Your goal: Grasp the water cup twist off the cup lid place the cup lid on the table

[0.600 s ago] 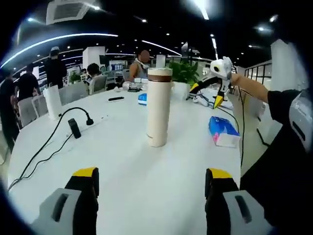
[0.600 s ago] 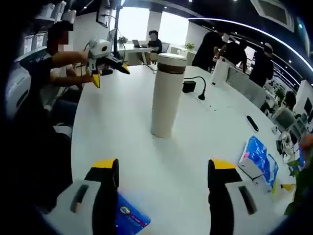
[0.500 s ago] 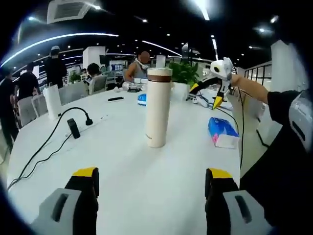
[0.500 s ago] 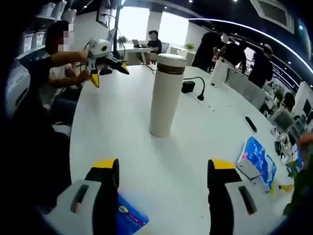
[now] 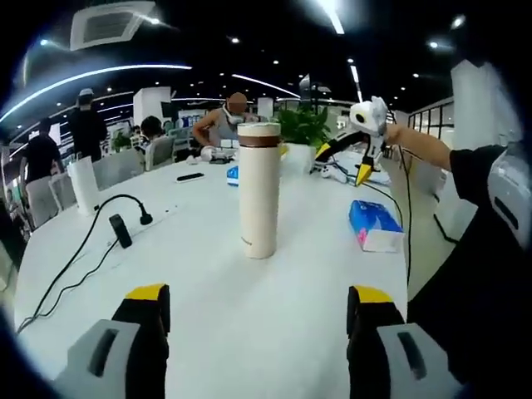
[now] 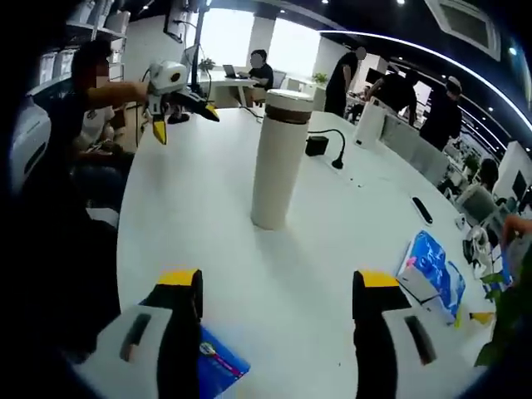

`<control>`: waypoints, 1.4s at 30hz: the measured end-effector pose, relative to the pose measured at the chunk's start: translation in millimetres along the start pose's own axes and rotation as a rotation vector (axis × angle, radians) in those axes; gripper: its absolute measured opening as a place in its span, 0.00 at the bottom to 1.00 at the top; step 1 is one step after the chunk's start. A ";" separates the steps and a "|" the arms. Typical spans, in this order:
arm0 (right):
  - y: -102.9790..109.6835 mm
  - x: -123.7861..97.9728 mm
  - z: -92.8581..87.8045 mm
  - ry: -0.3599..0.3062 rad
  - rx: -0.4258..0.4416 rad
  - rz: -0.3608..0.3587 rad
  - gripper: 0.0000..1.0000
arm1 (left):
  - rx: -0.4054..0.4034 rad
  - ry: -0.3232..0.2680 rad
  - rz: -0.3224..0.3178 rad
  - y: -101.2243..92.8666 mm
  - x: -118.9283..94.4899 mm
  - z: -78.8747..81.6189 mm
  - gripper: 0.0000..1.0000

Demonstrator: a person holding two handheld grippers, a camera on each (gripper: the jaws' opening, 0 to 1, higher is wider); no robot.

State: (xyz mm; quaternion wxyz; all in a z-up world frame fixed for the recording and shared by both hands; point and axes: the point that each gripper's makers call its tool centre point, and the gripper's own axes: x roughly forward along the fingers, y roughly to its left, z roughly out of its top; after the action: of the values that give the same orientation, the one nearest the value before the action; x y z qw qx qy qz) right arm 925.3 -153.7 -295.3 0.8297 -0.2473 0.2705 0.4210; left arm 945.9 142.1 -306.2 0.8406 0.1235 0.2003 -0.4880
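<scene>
Left gripper view: approach step, nothing grasped yet. Water cup (image 5: 258, 191) stands upright mid-tabletop (image 5: 208, 291), well apart from both edges, cup lid (image 5: 258, 130) on above a brown band. Left gripper (image 5: 258, 332) low and level, fingers (image 5: 148, 293) spread wide, empty. Right gripper (image 5: 356, 158) held out past the cup, person's arm extended.

Right gripper view: same cup (image 6: 276, 162) dead ahead of the right gripper (image 6: 274, 312), fingers (image 6: 374, 283) spread, empty. Left gripper (image 6: 170, 104) hovers near the far tabletop edge. Next: close one gripper on the body, the other on the lid.
</scene>
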 end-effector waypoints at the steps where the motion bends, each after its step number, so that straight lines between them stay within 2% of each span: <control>1: 0.1 0.2 0.0 0.000 0.000 0.001 0.75 | -0.003 0.001 0.001 0.1 -0.1 -0.3 0.87; 23: 1.1 0.1 -4.1 0.006 -0.002 -0.002 0.75 | 0.014 0.003 -0.004 0.8 1.0 -0.8 0.86; 31: 2.8 0.6 -4.8 0.013 -0.018 0.002 0.75 | 0.024 -0.012 -0.014 -2.0 1.0 3.9 0.86; 42: -0.3 1.2 -6.1 0.006 -0.014 0.003 0.75 | 0.029 0.009 -0.007 -0.3 4.2 0.1 0.85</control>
State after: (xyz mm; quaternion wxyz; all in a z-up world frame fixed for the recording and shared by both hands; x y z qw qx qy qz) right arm 924.6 -157.0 -300.6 0.8265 -0.2538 0.2704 0.4236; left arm 947.5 138.7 -308.0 0.8360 0.1371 0.1976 -0.4932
